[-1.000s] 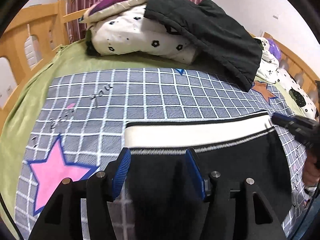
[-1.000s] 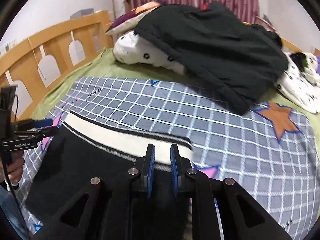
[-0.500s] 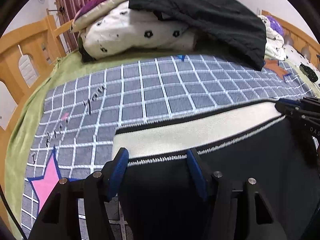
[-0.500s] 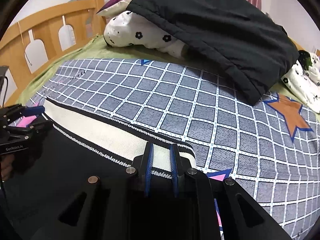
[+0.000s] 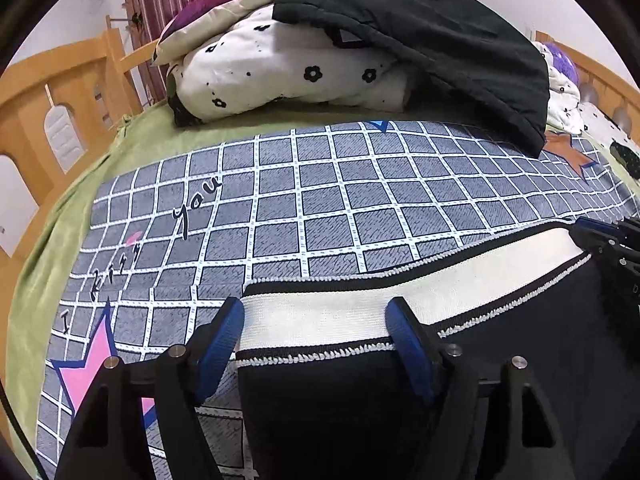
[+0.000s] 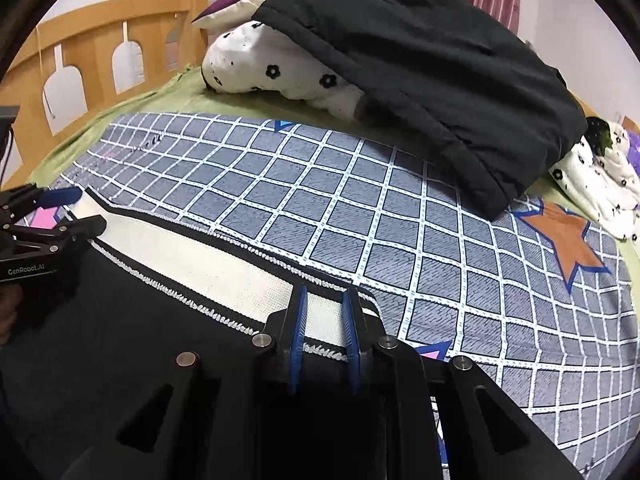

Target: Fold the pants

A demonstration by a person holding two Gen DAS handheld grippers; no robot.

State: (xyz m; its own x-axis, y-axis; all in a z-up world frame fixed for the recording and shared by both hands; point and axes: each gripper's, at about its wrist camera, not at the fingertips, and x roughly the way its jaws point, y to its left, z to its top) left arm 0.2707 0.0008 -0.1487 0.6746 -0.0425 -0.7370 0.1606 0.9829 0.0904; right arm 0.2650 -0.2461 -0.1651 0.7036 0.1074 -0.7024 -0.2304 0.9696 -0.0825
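Note:
Black pants (image 5: 520,360) with a wide white waistband (image 5: 460,280) lie flat on the checked blanket. My left gripper (image 5: 314,312) straddles the left corner of the waistband. Its jaws are opening, the cloth lies between them and the blue pads (image 5: 218,344) stand clear of it. In the right wrist view my right gripper (image 6: 323,300) is shut on the right end of the waistband (image 6: 200,256), with the black pants (image 6: 140,320) spread out to its left. Each gripper shows in the other's view: the left gripper (image 6: 76,210), the right gripper (image 5: 592,232).
A grey checked blanket (image 5: 340,200) with stars covers a green sheet (image 5: 160,136). At the back lies a white flowered quilt (image 5: 280,68) under a black jacket (image 5: 440,40). A wooden bed rail (image 6: 100,40) runs along the left. More bedding (image 6: 592,184) sits at the far right.
Both grippers have sunk toward the bed with the waistband. The left jaws have spread wider and let go of the cloth. The right jaws stay closed on the waistband.

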